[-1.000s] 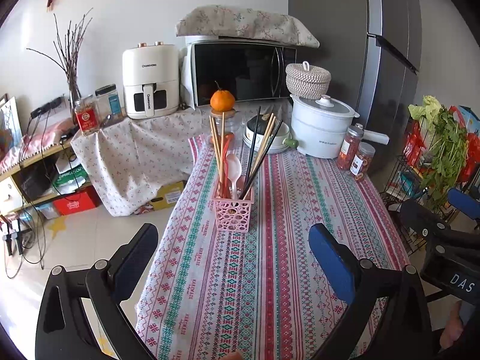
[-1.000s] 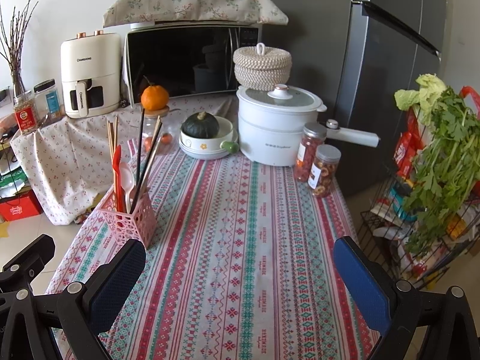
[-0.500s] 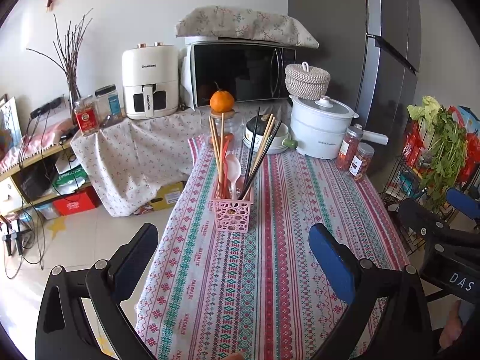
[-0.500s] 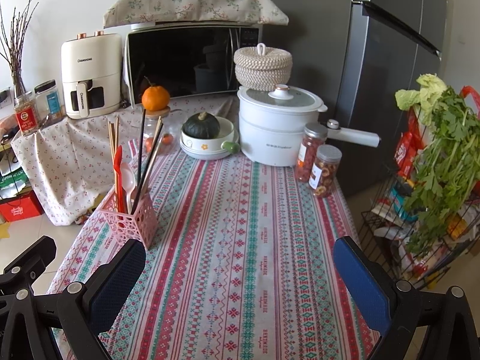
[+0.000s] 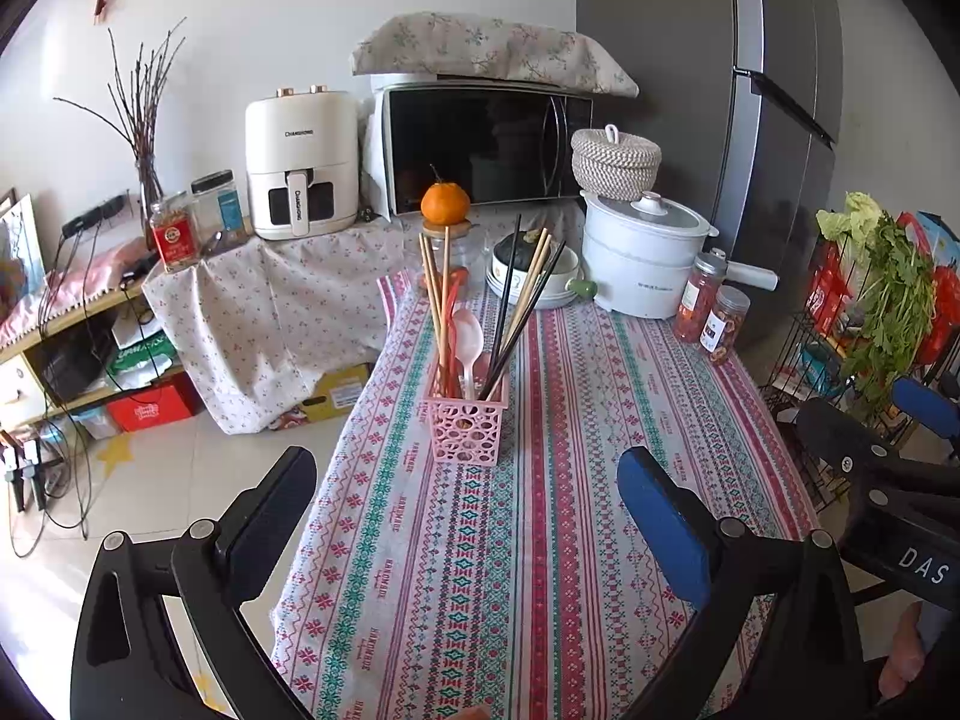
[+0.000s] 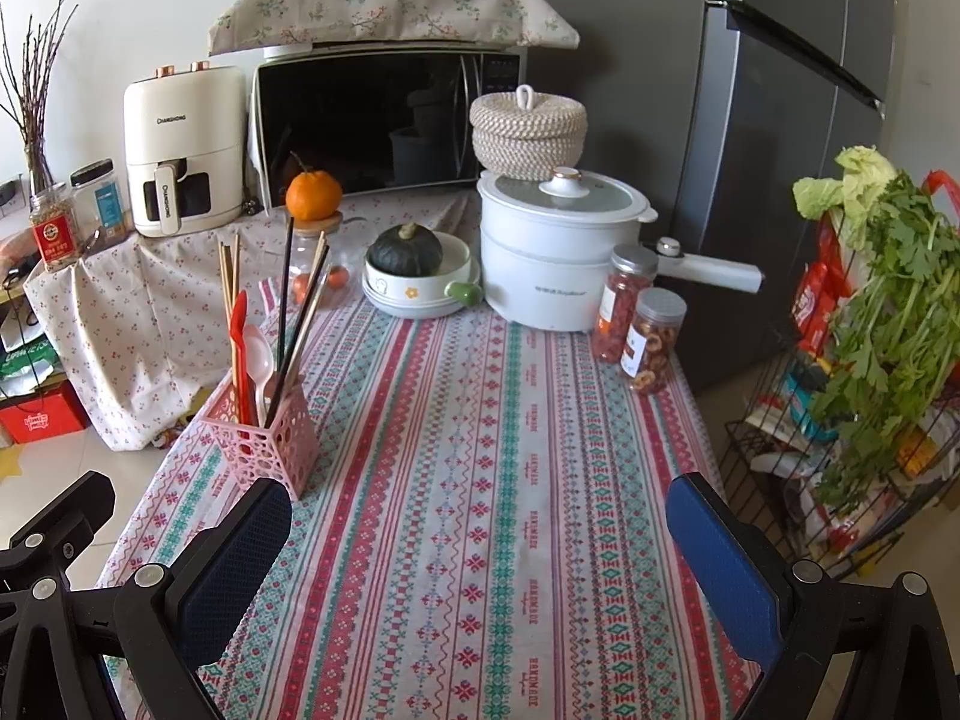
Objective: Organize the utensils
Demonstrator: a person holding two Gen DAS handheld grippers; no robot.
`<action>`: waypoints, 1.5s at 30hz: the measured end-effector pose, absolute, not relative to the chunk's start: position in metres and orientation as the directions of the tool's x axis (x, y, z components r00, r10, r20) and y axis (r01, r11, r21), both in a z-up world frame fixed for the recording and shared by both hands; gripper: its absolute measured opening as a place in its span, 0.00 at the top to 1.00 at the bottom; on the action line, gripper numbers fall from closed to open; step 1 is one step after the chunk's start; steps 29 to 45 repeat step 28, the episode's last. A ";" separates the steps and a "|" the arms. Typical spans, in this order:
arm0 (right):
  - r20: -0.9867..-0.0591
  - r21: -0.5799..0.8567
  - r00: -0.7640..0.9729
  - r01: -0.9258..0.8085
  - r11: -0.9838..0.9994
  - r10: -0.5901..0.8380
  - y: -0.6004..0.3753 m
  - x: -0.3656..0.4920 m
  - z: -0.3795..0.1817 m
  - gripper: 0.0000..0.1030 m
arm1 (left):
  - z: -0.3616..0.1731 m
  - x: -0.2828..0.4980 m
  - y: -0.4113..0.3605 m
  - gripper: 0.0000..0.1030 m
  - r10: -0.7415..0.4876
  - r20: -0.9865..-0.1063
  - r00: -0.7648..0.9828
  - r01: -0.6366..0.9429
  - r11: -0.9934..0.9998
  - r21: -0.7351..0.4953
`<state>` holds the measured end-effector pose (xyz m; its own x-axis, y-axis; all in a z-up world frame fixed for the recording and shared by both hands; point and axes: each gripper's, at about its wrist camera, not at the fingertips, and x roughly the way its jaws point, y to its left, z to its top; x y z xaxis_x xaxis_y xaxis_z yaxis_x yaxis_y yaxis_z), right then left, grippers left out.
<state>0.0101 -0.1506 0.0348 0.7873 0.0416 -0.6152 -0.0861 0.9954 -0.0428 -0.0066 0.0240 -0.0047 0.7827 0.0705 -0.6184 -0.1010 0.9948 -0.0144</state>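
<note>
A pink perforated holder (image 5: 467, 427) stands upright on the patterned tablecloth (image 5: 540, 540). It holds wooden chopsticks (image 5: 433, 294), black chopsticks (image 5: 510, 312), a red utensil and a pale spoon (image 5: 468, 336). My left gripper (image 5: 465, 507) is open and empty, just in front of the holder. My right gripper (image 6: 480, 531) is open and empty over the table's near middle, with the holder (image 6: 264, 438) to its left. The right gripper's body also shows in the left wrist view (image 5: 882, 480).
At the far end stand a white pot (image 6: 558, 252), a bowl with a green squash (image 6: 414, 276), two snack jars (image 6: 639, 318) and a glass jar topped by an orange (image 6: 312, 198). A wire rack with greens (image 6: 870, 312) is right; the floor drops off left.
</note>
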 end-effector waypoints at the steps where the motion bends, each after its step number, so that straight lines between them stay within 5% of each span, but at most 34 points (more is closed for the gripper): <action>1: -0.616 -0.042 0.787 -0.085 0.995 0.041 -0.151 0.010 0.035 0.00 | -0.005 -0.007 0.024 0.01 0.070 -0.619 0.782 -0.100 0.995 -0.014; 45: -0.619 -0.036 0.784 -0.087 0.996 0.046 -0.149 0.010 0.034 0.00 | -0.008 -0.005 0.022 0.01 0.062 -0.625 0.778 -0.095 0.995 -0.019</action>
